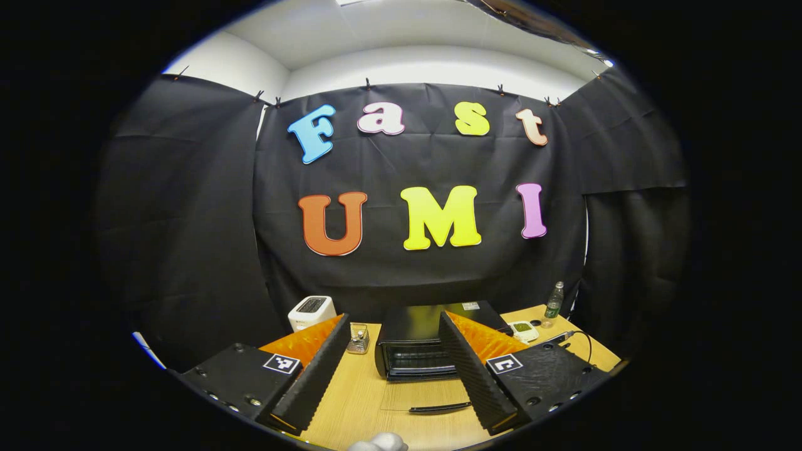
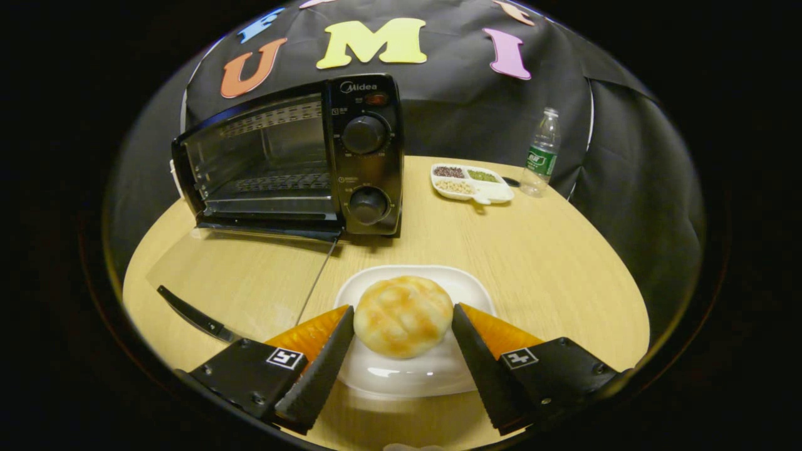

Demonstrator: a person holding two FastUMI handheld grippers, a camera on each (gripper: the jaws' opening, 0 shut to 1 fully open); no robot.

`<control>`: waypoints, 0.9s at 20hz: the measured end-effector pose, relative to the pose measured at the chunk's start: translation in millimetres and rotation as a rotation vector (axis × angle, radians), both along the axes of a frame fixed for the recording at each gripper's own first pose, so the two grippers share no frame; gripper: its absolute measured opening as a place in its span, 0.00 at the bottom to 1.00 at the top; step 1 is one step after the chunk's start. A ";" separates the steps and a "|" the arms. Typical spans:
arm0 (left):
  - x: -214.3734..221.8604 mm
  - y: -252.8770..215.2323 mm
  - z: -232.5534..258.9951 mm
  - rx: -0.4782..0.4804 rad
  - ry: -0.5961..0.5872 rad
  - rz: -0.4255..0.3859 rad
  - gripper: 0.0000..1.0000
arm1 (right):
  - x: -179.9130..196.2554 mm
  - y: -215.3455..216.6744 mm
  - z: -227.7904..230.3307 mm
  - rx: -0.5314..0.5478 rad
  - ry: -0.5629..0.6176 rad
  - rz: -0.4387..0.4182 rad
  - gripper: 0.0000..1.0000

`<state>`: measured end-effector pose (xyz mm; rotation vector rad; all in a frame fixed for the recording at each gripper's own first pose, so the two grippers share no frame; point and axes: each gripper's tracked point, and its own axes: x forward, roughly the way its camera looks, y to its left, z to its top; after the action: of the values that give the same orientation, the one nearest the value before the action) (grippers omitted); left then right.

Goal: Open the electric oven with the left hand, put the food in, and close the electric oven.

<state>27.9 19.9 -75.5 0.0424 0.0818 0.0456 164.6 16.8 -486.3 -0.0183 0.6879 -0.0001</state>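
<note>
Your right gripper [image 2: 403, 341] gapes wide around the bun [image 2: 403, 315] on its white plate [image 2: 407, 376]; it's soft, so pinch its sides gently. Left gripper [image 1: 393, 363] hangs wide too, oven [image 2: 288, 156] door down.

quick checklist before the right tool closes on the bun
1. Oven door open: ok, glass door lies flat on the table.
2. Right tool open: ok, fingers apart.
3. Bun between the fingers: ok.
4. Fingers touching the bun: cannot tell.
5. Bun on the plate: ok.
6. Left tool off the door: ok, open and raised.
</note>
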 end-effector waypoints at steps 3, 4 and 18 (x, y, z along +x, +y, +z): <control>1.7 -1.4 -0.5 0.004 0.001 -0.006 0.93 | 2.2 0.6 -1.6 0.004 0.009 0.006 0.94; 1.5 -2.1 -0.9 0.004 0.003 -0.011 0.93 | 1.6 0.4 -1.0 0.002 0.011 0.008 0.93; 1.8 16.4 -0.2 0.009 -0.001 -0.015 0.93 | -1.9 70.2 102.9 0.395 -0.090 0.016 0.80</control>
<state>29.7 36.3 -75.7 0.0518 0.0800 0.0305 162.7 87.0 -383.4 0.3540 0.5882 0.1497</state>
